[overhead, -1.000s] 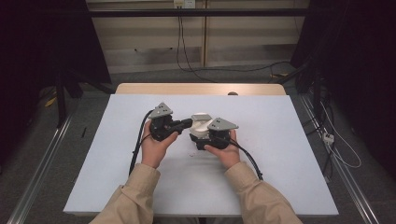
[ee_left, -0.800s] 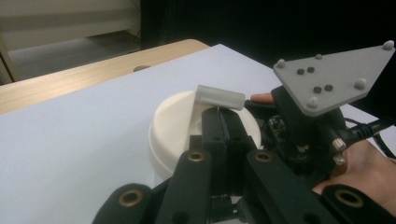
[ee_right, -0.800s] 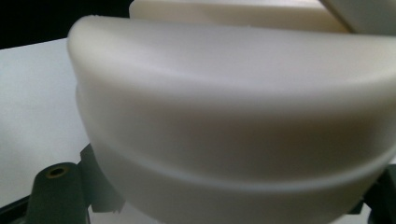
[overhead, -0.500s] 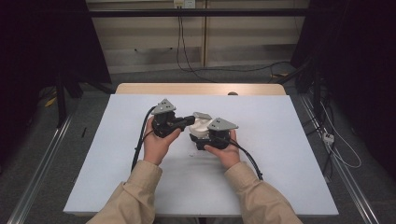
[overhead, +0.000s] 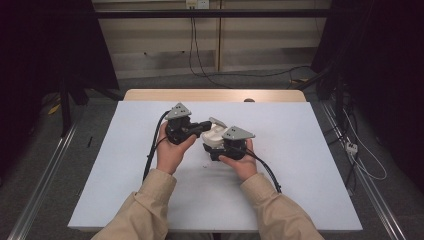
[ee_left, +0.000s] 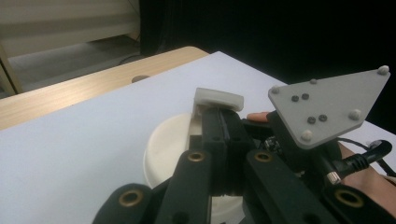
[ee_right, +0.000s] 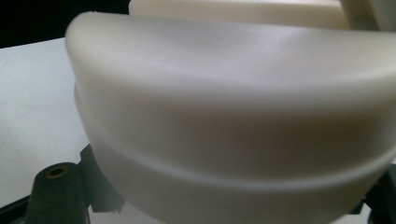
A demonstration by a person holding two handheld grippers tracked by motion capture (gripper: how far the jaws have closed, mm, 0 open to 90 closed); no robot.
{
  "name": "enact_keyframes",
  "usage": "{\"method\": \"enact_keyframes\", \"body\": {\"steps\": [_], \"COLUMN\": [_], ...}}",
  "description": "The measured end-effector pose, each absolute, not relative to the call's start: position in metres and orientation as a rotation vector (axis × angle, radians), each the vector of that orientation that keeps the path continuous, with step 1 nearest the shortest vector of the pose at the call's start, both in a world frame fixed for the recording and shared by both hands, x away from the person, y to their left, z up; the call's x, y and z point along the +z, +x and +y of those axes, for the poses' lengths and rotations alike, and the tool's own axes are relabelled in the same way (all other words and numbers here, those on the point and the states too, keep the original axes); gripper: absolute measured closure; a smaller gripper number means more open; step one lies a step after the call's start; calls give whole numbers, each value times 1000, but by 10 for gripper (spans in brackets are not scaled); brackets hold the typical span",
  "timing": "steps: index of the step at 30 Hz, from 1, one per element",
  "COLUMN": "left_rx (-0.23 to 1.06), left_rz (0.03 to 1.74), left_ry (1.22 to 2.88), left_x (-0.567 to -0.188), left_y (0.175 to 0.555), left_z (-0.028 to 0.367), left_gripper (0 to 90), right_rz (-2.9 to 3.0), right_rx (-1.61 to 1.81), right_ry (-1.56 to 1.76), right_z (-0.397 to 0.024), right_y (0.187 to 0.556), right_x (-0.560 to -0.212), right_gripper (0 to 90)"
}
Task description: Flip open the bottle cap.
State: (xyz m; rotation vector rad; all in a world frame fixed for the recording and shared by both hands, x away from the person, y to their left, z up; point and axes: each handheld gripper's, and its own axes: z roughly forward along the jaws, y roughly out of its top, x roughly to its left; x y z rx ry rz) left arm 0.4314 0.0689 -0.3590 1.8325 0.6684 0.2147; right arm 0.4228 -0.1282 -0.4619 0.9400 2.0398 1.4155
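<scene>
Cream-white round container [overhead: 214,136] near the middle of the white table [overhead: 310,165], wedged between both grippers. Close up in the right gripper view, a smooth curved wall [ee_right: 233,116] with a shallow step around it, resting between that gripper's black jaws low at either side; a second pale rim above it, too near to read further. From the left gripper view, the same container [ee_left: 163,144] seen from the side, round and low, standing on the table, with a small pale tab [ee_left: 218,98] rising at its near edge. Left gripper [overhead: 202,126] lying level from the left, jaws pressed together on that tab, pads flat against it. Right gripper [overhead: 215,149] under its grey three-cornered plate [overhead: 238,133], jaws clamped on the container's wall from the person's side. Plate and a fingertip also visible beyond the tab in the left gripper view. From the high view: both hands close together, beige sleeves [overhead: 150,210] entering from below, black cables [overhead: 152,150] trailing back, wooden strip [overhead: 215,95] along the table's far edge.
</scene>
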Motion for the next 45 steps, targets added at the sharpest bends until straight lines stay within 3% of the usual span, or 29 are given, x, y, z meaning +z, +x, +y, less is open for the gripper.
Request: {"method": "enact_keyframes", "body": {"steps": [45], "left_rx": [207], "left_rz": [645], "left_ry": [1830], "left_x": [-348], "left_y": [444], "left_z": [47], "left_gripper": [900], "right_rz": [2042], "right_rx": [1403], "right_ry": [936], "right_z": [-127], "right_y": [422], "right_x": [-462], "right_gripper": [184]}}
